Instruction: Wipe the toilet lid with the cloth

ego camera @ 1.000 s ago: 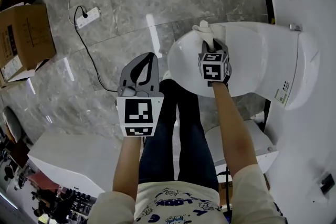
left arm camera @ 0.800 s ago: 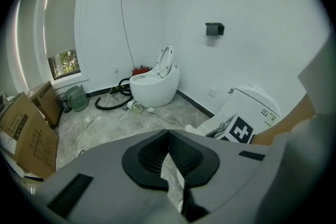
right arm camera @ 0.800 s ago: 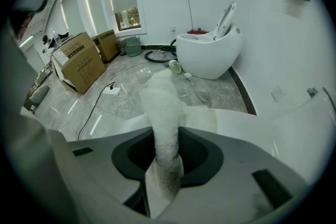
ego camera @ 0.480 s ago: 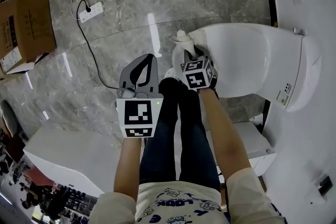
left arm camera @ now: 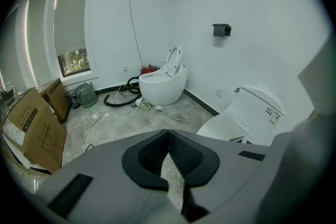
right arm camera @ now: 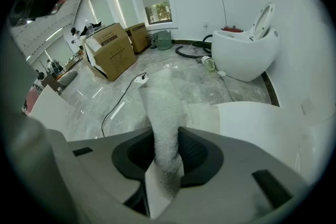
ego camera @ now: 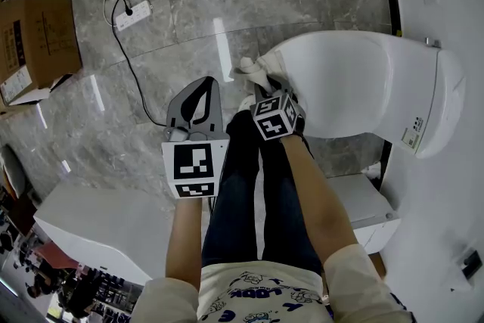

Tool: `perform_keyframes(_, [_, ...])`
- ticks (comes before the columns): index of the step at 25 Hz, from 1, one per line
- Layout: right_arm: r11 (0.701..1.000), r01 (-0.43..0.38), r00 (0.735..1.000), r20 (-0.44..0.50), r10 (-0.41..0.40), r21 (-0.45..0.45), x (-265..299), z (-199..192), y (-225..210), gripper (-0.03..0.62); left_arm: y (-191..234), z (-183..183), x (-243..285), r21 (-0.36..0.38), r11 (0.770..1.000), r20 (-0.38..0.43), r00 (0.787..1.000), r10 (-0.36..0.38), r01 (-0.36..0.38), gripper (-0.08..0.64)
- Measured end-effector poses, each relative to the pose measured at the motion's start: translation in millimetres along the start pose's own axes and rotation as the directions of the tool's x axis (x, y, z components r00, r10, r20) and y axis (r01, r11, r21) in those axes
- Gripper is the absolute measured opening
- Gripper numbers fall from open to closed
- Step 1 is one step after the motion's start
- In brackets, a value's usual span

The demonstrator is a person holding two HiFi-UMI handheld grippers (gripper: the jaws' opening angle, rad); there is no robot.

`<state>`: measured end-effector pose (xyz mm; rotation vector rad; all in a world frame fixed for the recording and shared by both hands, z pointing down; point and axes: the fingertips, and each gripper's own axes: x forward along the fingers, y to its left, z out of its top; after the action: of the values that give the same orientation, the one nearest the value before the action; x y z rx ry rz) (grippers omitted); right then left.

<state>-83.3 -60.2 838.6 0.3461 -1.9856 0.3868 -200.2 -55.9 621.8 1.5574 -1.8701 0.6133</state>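
The white toilet lid [ego camera: 355, 83] is down and fills the right of the head view. My right gripper [ego camera: 271, 88] sits at the lid's front rim, shut on a white cloth [ego camera: 255, 72] that pokes out past the rim over the floor. In the right gripper view the cloth [right arm camera: 161, 123] stands up between the black pads [right arm camera: 197, 152], with the lid [right arm camera: 262, 123] to the right. My left gripper [ego camera: 204, 87] hovers over the floor left of the toilet, apart from it, shut on nothing [left arm camera: 168, 136].
Cardboard boxes [ego camera: 34, 41] stand at the far left, and a power strip [ego camera: 132, 15] with a black cable lies on the marble floor. A second toilet [left arm camera: 163, 84] with its lid up stands across the room. A white block [ego camera: 98, 231] is at lower left. The person's legs [ego camera: 242, 193] stand beside the bowl.
My right gripper has dragged the cloth from the middle of the lid's front part leftward to its front rim. The left gripper has barely moved.
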Motion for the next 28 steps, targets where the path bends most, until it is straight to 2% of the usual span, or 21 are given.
perform_keyframes(10, [0.992,-0.031,0.999,-0.018,0.029,-0.122,-4,-14,16,0.101,-9,-9,-4,0.002,1.0,-0.01,1.0,-0.012,0.012,0.003])
perform_keyframes(20, [0.958,-0.065,0.997,-0.057,0.052,-0.279,-18,-39,14,0.101,-24,0,-3,0.02,0.999,0.001,1.0,-0.031,0.031,0.003])
perform_keyframes(28, [0.962,-0.056,0.998,-0.055,0.043,-0.266,-38,-62,-19,0.101,-48,13,1,0.049,0.997,0.01,0.998,-0.058,0.057,0.003])
